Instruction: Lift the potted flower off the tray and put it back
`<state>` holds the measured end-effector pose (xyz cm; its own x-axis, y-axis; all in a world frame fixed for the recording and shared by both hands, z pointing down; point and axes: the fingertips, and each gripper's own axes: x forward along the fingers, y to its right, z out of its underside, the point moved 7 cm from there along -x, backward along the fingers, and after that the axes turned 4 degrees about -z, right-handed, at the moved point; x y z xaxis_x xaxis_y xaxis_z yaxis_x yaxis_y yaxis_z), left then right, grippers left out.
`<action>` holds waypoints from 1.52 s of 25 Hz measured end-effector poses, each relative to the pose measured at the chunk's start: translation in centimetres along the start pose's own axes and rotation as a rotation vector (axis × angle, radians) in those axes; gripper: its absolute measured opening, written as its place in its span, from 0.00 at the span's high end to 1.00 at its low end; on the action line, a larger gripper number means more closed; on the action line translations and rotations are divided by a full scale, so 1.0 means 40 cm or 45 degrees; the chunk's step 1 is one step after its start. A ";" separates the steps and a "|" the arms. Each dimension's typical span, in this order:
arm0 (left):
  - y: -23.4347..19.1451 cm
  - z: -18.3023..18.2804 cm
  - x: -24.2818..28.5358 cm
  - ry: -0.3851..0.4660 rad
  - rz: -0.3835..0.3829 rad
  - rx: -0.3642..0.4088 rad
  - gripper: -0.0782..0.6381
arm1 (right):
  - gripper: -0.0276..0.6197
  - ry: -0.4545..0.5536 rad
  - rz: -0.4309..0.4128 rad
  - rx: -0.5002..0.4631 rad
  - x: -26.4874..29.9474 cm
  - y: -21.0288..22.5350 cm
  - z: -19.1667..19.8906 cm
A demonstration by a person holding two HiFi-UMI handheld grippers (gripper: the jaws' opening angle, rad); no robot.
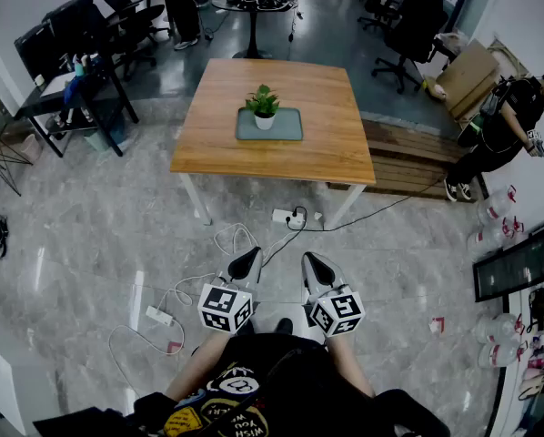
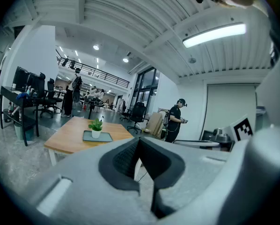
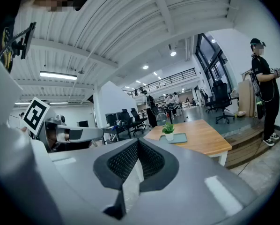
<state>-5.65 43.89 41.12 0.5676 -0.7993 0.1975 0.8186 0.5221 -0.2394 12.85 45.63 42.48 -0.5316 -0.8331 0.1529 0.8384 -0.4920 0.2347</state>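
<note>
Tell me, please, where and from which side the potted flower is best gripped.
Probably the pot, low on its round wall, jaws level and coming from the near edge of the table. The pot stands upright on the tray, and the leaves spread over it, so a top approach would likely crush them.

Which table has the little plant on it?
The light wooden table; the potted flower stands on its grey tray. The black desk at left has none.

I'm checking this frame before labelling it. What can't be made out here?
- Potted flower: too small in every view to judge its seating on the tray.
- Table, near edge: left gripper view, partly covered by the left claw.
- Person's hands: head view, hidden under the marker cubes.
</note>
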 end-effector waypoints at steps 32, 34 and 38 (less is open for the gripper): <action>-0.207 0.013 -0.018 -0.023 -0.077 -0.057 0.89 | 0.95 -0.056 0.072 0.075 0.098 -0.001 0.038; -0.232 0.020 -0.011 -0.037 -0.096 -0.072 0.89 | 0.95 -0.074 0.074 0.090 0.114 0.007 0.049; -0.270 0.022 0.034 -0.054 -0.128 -0.098 0.89 | 0.95 -0.122 0.070 0.121 0.161 0.046 0.069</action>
<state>-13.66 37.43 44.82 0.4873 -0.8325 0.2635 0.8633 0.4141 -0.2885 10.63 40.04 46.56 -0.4982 -0.8278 0.2580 0.8537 -0.4163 0.3128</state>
